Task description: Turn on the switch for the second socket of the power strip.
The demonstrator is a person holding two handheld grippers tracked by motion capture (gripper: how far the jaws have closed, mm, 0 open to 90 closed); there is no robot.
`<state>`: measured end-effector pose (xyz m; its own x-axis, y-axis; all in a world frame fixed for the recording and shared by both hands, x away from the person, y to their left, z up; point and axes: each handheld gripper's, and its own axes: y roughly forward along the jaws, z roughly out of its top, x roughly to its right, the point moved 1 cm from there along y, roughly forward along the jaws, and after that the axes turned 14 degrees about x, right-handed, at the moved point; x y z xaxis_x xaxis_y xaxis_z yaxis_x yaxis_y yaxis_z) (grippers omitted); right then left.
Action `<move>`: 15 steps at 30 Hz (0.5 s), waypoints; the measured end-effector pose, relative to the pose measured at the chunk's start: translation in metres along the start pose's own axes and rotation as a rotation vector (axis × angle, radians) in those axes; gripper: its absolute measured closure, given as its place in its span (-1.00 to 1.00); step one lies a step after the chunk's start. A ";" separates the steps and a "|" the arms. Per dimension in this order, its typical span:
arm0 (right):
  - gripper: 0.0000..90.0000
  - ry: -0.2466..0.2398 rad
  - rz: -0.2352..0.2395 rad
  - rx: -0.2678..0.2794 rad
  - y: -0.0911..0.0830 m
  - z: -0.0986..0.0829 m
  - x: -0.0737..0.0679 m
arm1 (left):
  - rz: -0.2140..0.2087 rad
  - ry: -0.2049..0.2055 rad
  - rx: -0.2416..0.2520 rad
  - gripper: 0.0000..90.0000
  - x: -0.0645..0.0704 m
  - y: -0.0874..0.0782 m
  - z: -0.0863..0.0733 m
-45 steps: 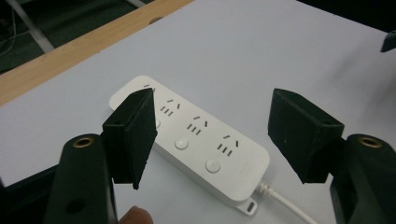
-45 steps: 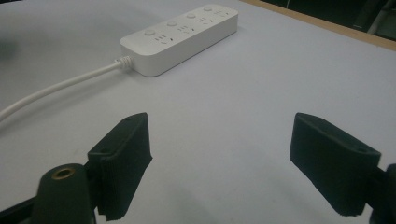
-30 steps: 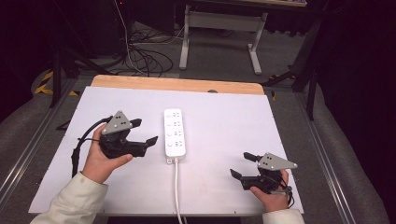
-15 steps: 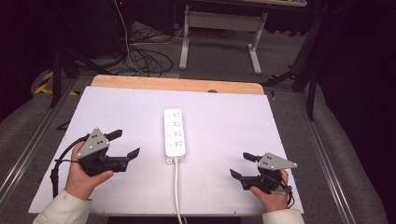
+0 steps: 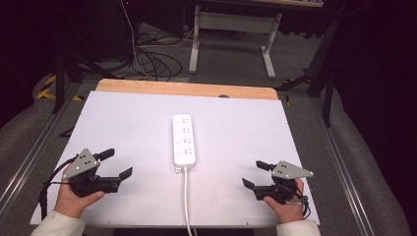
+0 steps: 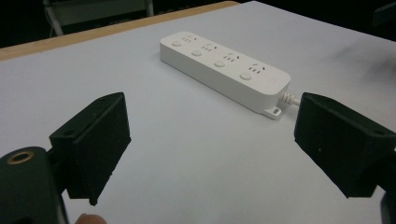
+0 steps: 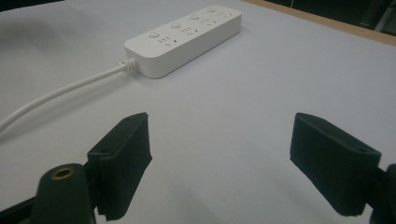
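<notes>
A white power strip [image 5: 183, 139] with several sockets lies lengthwise in the middle of the white table top [image 5: 231, 123]; its white cable [image 5: 186, 201] runs off the near edge. My left gripper [image 5: 118, 163] rests at the near left, open and empty, jaws pointing right toward the strip. At the near right my right gripper [image 5: 254, 174] is open and empty too, jaws pointing left. In the left gripper view the power strip [image 6: 223, 70] lies beyond the left gripper [image 6: 212, 149]. The right gripper view has the power strip [image 7: 184, 38] and cable [image 7: 56, 95] ahead of the right gripper [image 7: 219, 163].
A wooden strip [image 5: 187, 89] borders the table's far edge. Behind it, on the floor, are tangled cables [image 5: 147, 59] and a grey metal stand [image 5: 231, 29]. Grey padded rails run along both sides of the table.
My left gripper has pulled back from beside the power strip toward the near left corner of the table, staying open. The right gripper has not moved.
</notes>
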<state>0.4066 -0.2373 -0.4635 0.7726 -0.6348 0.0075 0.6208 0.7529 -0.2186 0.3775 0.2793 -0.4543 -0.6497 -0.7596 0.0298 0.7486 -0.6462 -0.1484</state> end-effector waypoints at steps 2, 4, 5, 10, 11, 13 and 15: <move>-0.54 -0.002 0.001 -0.001 0.000 0.000 0.000 | 0.014 0.014 0.006 -0.77 0.001 -0.001 -0.005; -0.54 -0.003 0.001 -0.001 0.000 0.000 0.000 | 0.015 0.036 -0.002 -0.77 0.002 -0.001 -0.009; -0.54 -0.004 0.001 -0.001 0.000 0.000 0.000 | 0.011 0.039 -0.010 -0.77 0.003 -0.001 -0.011; -0.54 -0.005 0.001 -0.002 0.000 0.000 0.000 | -0.009 0.044 -0.030 -0.76 0.004 -0.001 -0.020; -0.54 -0.005 0.002 -0.002 0.000 0.000 0.000 | -0.012 0.038 -0.034 -0.75 0.004 -0.002 -0.021; -0.54 -0.007 0.003 -0.002 0.000 0.000 -0.001 | -0.013 0.033 -0.038 -0.74 0.004 -0.002 -0.025; -0.54 -0.009 0.005 -0.001 0.000 0.000 -0.001 | -0.016 0.019 -0.052 -0.74 0.003 -0.004 -0.029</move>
<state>0.4058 -0.2370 -0.4629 0.7767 -0.6297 0.0155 0.6170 0.7557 -0.2195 0.3687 0.2813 -0.4827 -0.6640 -0.7476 0.0141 0.7309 -0.6529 -0.1988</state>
